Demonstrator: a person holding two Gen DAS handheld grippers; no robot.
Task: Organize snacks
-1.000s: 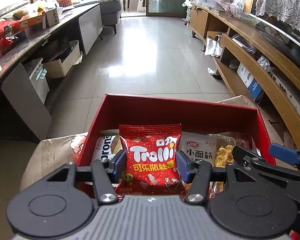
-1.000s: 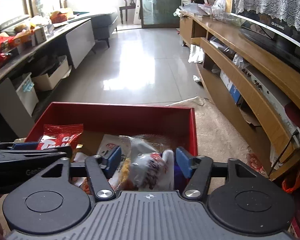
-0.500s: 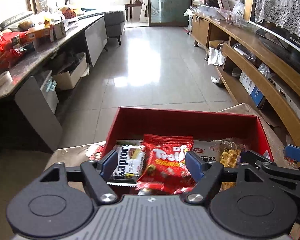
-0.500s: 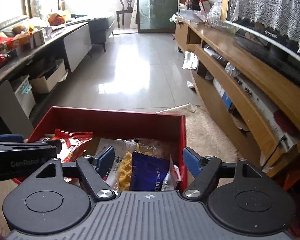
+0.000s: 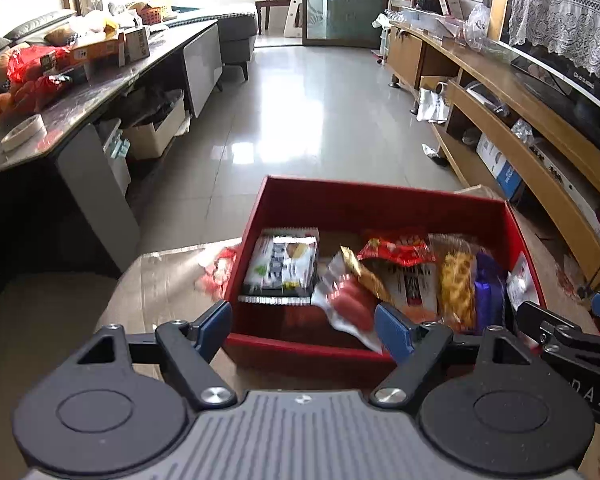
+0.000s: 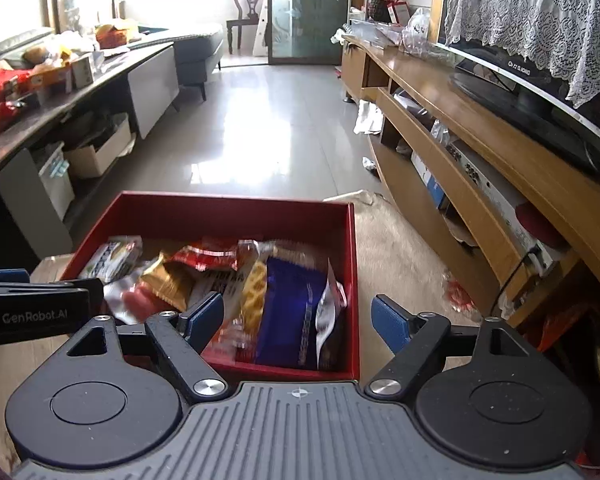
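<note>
Left wrist view showed the left tool, matte black with ribbed blue pads, released, its jaws having just been opening with nothing gripped. Crinkly foil snack packets lay inside the rectangular red cardboard box. Right wrist view showed the right tool likewise released after opening, above a glossy blue packet in that box.

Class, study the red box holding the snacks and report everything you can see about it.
The red box is a shallow, open-topped rectangular tray, seemingly cardboard, red inside and out. It sits level on a pale covered surface. Snack packets crowd its floor, a purple packet leaning against its right wall. Neither gripper touches it.
</note>
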